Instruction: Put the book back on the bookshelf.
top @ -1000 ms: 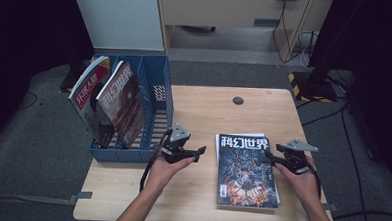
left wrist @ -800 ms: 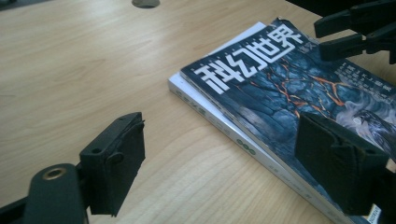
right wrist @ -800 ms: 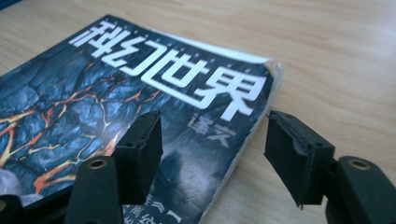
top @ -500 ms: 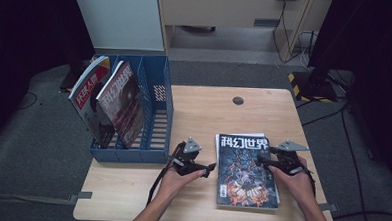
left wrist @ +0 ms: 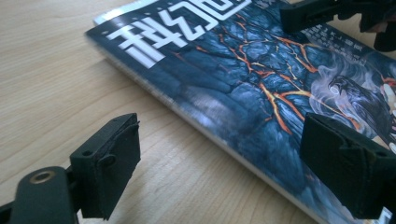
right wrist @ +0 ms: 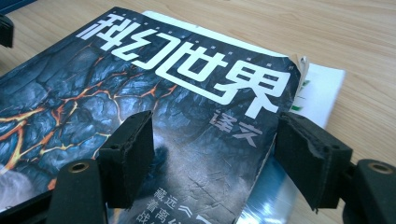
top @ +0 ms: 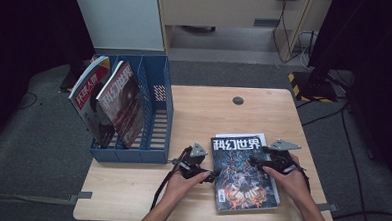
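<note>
Now left gripper (left wrist: pixel 219 158) straddles magazine (left wrist: pixel 261 93) edge, unclamped.

A blue file rack (top: pixel 156 114) stands on the counter (top: pixel 204 116) at its left rear corner. Two magazines lean in the rack's left compartments: one with a red and white cover (top: pixel 86 103) at the outer left, and a dark one (top: pixel 121 105) just beside it. The rack's right compartment holds nothing. A small dark round disc (top: pixel 238 100) lies on the counter, well to the right of the rack, near the far edge.
</note>
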Tool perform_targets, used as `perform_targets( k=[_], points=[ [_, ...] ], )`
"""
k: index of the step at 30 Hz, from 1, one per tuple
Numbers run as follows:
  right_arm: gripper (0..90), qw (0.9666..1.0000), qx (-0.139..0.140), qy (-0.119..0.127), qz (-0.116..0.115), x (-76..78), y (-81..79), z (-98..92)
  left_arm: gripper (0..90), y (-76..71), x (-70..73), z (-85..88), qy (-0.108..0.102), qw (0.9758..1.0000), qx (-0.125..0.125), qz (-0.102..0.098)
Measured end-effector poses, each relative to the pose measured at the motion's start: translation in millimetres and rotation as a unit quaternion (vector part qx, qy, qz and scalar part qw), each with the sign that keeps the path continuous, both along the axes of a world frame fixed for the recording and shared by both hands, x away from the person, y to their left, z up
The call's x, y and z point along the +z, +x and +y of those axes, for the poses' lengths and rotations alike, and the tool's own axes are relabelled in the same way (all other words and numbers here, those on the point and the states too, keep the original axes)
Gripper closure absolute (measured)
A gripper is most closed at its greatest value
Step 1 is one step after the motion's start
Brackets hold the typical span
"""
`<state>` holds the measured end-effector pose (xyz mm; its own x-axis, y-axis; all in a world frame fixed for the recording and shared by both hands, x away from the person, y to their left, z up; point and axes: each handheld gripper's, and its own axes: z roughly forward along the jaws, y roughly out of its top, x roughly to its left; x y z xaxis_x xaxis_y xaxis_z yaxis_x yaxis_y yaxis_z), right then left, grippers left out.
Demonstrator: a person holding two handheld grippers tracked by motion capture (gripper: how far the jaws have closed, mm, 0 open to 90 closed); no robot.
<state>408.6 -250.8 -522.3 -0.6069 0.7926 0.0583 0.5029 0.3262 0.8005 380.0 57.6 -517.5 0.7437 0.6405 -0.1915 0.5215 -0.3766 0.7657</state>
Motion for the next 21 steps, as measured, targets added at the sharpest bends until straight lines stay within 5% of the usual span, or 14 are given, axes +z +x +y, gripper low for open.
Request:
perform_targets(
  k=[10, 17, 21],
  points=[
    [28.3, 0.9998, -0.006, 0.011, 0.016, -0.7, -3.2, -1.4, 10.8, 12.8, -7.8, -15.8, 0.005, 0.9994, -0.014, 0.032],
    [28.3, 0.9996, -0.008, 0.019, 0.018, -1.9, -2.5, -2.3, 13.0, 31.8, -14.2, -12.6, -0.027, 0.9974, -0.004, 0.067],
    [28.3, 0.9995, -0.007, 0.023, 0.018, -2.5, -2.2, -3.0, 13.1, 40.6, -11.8, -16.2, -0.022, 0.9966, -0.003, 0.079]
  ],
)
